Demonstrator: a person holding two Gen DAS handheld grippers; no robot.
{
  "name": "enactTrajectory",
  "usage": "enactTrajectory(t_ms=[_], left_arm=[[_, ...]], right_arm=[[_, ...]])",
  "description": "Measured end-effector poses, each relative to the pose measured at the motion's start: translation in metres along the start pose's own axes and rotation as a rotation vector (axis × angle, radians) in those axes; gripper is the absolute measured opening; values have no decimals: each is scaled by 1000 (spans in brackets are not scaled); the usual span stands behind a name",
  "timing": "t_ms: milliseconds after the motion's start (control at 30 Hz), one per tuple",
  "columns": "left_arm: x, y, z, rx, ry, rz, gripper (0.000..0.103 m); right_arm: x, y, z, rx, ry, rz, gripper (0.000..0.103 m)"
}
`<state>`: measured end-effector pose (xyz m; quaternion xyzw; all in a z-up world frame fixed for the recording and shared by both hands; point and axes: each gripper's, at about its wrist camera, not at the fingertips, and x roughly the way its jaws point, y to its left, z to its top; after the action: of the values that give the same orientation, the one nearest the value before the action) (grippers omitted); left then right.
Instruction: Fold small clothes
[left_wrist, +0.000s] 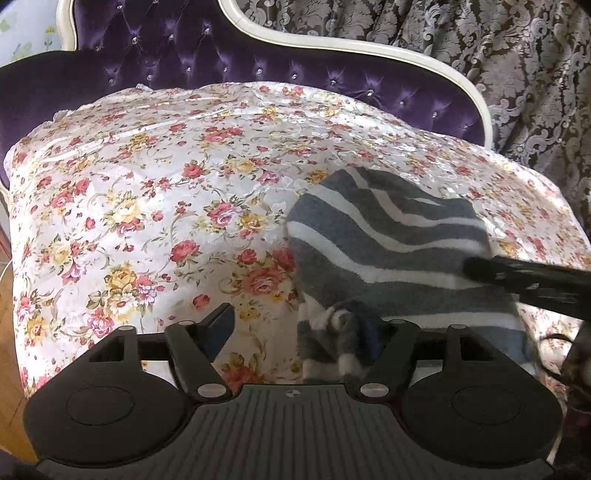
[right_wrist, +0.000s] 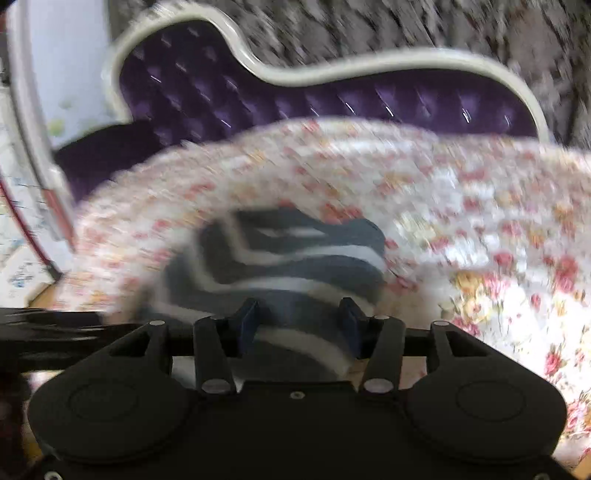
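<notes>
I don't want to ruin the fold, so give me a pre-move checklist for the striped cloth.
1. Left hand-held gripper open: ok, jaws wide, bunched cloth edge near its right finger.
2. Right hand-held gripper clear of the fabric: cannot tell; cloth lies between the jaws, view blurred.
3. Striped cloth lying flat: not ok, rumpled at the near edge.
4. Cloth fully on the floral cover: ok.
5. Grippers clear of each other: ok, apart in the left wrist view.

No readable text or labels anywhere
</notes>
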<state>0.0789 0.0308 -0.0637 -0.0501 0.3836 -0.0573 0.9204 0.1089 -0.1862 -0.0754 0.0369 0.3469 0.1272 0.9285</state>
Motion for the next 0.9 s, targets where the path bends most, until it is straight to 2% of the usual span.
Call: enactTrajectory(t_ms=[33, 67, 167, 200, 267, 367, 433, 533, 700, 900], left_arm=[[0, 0, 1, -5, 5, 6, 73], [0, 0, 1, -3, 9, 13, 75], [-1, -1, 4, 0, 18, 31, 86], [-1, -1, 4, 0, 20, 37, 93], [-2, -2, 5, 10, 20, 62, 99], [-8, -5, 6, 23, 11, 75, 99], [-13, -8, 6, 32, 4, 80, 99], [-22, -13, 6, 47, -1, 91, 102], [-44, -21, 3, 52, -27, 98, 102], [-73, -34, -6, 74, -55, 55, 102]], right_arm=[[9, -4, -2, 13, 19, -7, 65], [15, -9, -3, 47, 28, -5, 75], [10, -20, -8, 140, 31, 20, 79], [6, -22, -9, 147, 27, 14, 84], [-2, -20, -13, 132, 19, -7, 91], [-12, -19, -14, 126, 15, -17, 95], [-18, -18, -12, 131, 5, -29, 102], [-32, -14, -10, 125, -21, -48, 103], [-63, -6, -11, 134, -46, -96, 103], [-92, 5, -22, 177, -44, -63, 103]])
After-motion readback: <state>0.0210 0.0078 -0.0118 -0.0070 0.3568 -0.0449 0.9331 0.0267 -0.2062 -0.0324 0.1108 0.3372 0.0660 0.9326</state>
